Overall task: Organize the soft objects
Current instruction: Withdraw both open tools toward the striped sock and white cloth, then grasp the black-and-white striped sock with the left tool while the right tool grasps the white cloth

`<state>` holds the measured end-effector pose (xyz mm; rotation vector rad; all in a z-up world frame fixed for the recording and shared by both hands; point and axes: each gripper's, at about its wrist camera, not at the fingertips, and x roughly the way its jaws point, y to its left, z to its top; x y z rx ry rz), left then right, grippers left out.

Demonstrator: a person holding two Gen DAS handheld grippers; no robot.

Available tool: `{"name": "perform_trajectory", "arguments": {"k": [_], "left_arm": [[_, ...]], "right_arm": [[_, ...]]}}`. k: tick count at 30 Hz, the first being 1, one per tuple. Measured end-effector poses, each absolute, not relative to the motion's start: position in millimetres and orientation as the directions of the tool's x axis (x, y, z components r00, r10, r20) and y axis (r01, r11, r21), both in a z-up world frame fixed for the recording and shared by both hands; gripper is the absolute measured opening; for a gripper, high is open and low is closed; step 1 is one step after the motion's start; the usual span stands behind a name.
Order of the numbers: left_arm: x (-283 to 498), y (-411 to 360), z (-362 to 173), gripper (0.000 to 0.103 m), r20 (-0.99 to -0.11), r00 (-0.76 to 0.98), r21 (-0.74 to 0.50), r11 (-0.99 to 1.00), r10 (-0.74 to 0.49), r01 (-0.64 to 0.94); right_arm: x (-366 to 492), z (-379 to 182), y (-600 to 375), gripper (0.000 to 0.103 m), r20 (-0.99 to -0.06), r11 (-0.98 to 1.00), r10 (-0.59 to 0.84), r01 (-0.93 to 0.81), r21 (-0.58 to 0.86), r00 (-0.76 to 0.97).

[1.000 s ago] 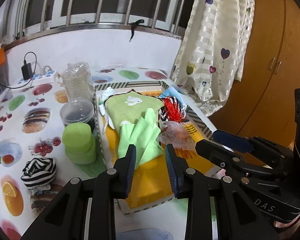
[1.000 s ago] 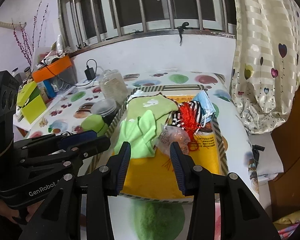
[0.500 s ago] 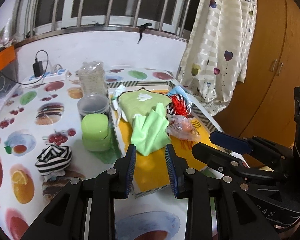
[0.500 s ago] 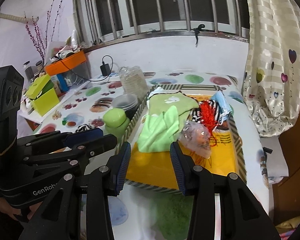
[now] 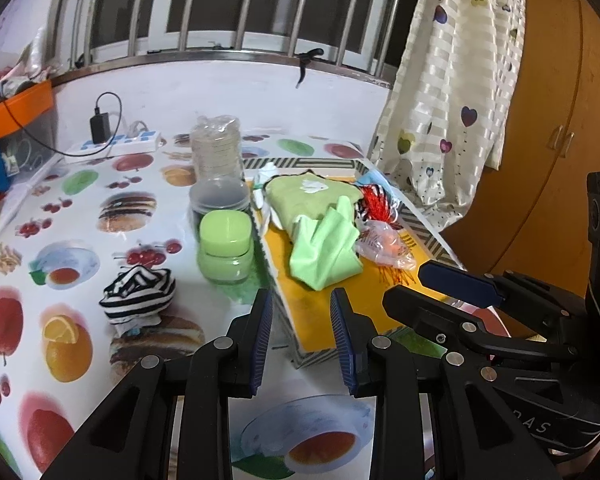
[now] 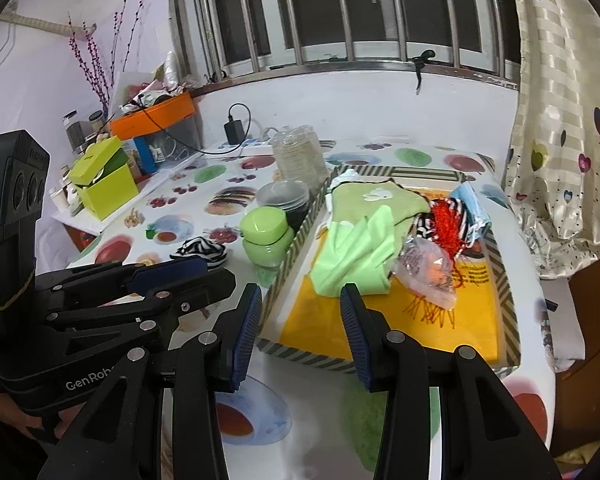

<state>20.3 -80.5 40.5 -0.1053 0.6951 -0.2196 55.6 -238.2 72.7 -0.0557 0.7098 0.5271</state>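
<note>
Plainly, both grippers, left [image 5: 301, 334] and right [image 6: 300, 330], hung spread and empty over the table's near edge. The striped bundle [image 5: 138, 294] lay alone on the table [image 5: 80, 208], left of the tray [image 6: 296, 240]. It looked light and floppy; pinching its bunched top seemed safest.

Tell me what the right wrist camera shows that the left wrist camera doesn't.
Only the right wrist view shows the lime green box, the purple twigs by the wall, and the tray's whole right rim. Only the left wrist view shows the wooden cupboard beyond the curtain. Both show the tray of soft things, the green cloth, the striped bundle on the table outside the tray, the green jar, and each other's open, empty tongs: left, right.
</note>
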Motion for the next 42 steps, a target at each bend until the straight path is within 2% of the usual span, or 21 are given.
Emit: {"name": "perform_trajectory", "arguments": {"k": [21,31,39,42], "left_arm": [[9.9,-41.6,28.9,0.029,-0.646,0.743,-0.170,0.982,-0.175,0.083],[11.7,4.6,16.2,0.029,-0.669,0.740,-0.156,0.986,-0.068,-0.051],[25.7,32.3,2.3,0.045,-0.692,0.722,-0.158,0.981,-0.027,-0.114],[35.7,35.6,-1.0,0.046,-0.695,0.718,-0.151,0.983,-0.028,-0.108]], "right_arm": [[57.0,58.9,-200.5,0.042,-0.663,0.820,0.501,-0.550,0.158,0.556],[60.9,48.4,-184.2,0.042,-0.681,0.799,0.519,-0.575,0.174,0.517],[66.2,41.2,-174.5,0.042,-0.698,0.789,0.521,-0.589,0.173,0.492],[69.6,39.3,-172.3,0.042,-0.703,0.788,0.519,-0.591,0.172,0.487]]}}
